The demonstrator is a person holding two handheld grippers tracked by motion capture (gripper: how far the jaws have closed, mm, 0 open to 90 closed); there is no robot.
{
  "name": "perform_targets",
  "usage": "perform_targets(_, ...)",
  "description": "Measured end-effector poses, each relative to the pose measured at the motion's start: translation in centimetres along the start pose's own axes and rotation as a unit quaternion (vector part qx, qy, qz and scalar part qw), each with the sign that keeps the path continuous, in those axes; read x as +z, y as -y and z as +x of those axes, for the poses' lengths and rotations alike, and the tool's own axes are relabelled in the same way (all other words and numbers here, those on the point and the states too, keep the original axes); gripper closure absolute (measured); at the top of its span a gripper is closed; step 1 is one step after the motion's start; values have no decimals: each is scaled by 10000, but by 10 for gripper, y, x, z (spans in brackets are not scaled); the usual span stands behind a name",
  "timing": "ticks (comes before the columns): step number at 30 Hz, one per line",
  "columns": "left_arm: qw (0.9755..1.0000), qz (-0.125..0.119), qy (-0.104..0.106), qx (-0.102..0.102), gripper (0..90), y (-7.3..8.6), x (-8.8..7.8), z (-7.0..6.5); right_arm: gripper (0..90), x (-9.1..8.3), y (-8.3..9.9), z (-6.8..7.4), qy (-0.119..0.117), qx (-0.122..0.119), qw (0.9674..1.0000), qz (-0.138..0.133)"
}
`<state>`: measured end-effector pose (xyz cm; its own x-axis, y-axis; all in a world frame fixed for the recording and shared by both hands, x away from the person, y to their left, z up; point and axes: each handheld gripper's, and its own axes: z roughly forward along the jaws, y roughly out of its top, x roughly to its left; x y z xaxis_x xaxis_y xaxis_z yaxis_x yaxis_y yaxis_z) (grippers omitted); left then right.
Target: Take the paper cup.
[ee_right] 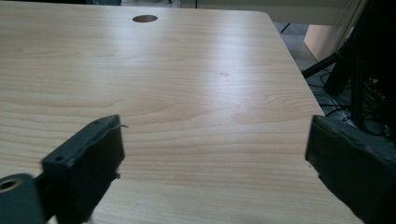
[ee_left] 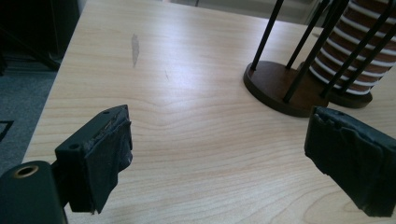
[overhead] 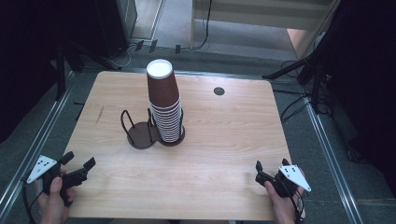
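Note:
A tall stack of brown paper cups stands upside down in a dark wire cup holder at the middle of the wooden table. The holder's left ring has no cups in it. My left gripper rests near the front left corner, jaws open with nothing between them. In the left gripper view the holder and cup stack lie ahead to the right, beyond my open gripper. My right gripper sits near the front right edge, its jaws wide apart over bare wood.
A round cable hole is set in the table's far right part, seen also as a hole in the right gripper view. Dark stand legs and cables lie on the floor around the table. A small scuff mark marks the wood at left.

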<state>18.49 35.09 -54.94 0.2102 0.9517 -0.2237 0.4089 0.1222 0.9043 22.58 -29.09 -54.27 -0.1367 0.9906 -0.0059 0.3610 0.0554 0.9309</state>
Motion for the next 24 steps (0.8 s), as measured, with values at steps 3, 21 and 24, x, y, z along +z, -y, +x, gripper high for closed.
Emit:
perform_targets(3,9999,14,-60,112,82,1,2,-4,79,-2,-2,2,-43,58,9999,-72)
perform_targets(21,9999,104,-92,75,82,2,5,-4,0,-9,-30,34,67,240,9991,-346)
perform_targets(24,9997,194,-74,117,82,2,6,-4,0,-8,-34,40,-97,282,9990,-332)
